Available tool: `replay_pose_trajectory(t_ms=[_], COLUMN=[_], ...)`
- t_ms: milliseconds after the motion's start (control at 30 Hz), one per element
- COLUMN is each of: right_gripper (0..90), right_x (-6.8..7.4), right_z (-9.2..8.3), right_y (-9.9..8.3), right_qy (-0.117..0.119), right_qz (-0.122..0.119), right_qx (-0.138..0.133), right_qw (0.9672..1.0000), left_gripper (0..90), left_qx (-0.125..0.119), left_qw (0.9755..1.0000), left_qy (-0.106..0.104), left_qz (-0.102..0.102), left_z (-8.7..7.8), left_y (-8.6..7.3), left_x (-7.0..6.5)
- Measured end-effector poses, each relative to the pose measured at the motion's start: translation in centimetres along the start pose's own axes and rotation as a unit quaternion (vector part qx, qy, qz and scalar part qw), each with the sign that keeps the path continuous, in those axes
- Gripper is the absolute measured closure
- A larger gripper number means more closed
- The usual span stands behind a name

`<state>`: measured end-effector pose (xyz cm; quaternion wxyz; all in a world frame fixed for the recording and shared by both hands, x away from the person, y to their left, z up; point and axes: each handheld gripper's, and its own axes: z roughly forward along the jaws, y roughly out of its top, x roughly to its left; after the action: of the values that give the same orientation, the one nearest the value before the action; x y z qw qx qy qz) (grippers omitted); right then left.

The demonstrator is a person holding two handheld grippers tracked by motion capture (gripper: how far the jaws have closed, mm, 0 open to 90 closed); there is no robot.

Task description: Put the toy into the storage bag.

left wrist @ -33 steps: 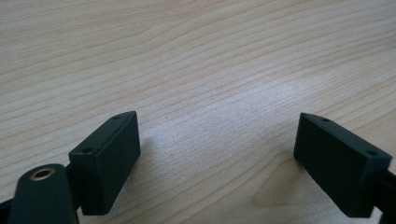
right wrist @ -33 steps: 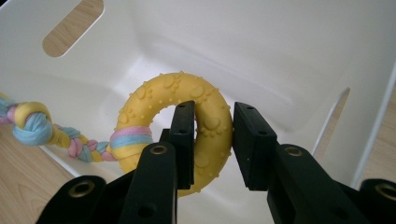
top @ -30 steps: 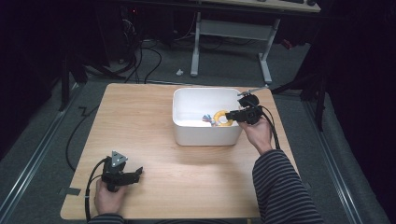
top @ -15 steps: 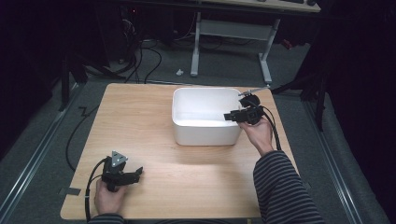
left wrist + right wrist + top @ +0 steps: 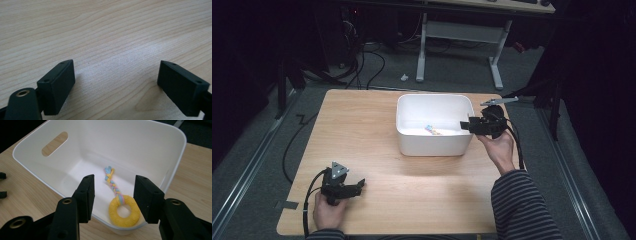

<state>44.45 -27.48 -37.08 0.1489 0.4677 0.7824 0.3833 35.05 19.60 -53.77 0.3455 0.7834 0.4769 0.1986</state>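
Right tongs (image 5: 113, 195): one; I hold them over the near rim of the bin, jaws just opened, partly apart, nothing gripped.
Left tongs (image 5: 116, 82): one; jaws wide, empty, low over bare table (image 5: 362, 130).
Toy (image 5: 123, 210): one yellow ring with braided tail, on the bin floor.
Bin (image 5: 434, 145): one, white, with table margin on all sides.

Ring toy (image 5: 432, 131) in high view — too small to id.
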Motion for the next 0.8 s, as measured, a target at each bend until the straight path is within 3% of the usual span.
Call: replay_pose_trajectory(t_ms=[333, 800], right_gripper=[51.6, 51.8], right_x=[-0.4, -1.5], right_z=[-3.0, -6.2], right_y=[-2.0, -7.2], right_qy=[-0.019, -0.035], right_qz=[0.002, 0.022], right_qx=[-0.030, -0.058], right_qw=[0.9994, 0.9975], left_gripper=[14.9, 14.9], left_qx=[0.001, 0.000], left_qw=[1.0000, 1.0000], left_qy=[0.000, 0.000], left_qz=[0.001, 0.001], left_z=[0.0, 0.0], left_y=[0.0, 0.0], left_x=[0.0, 0.0])
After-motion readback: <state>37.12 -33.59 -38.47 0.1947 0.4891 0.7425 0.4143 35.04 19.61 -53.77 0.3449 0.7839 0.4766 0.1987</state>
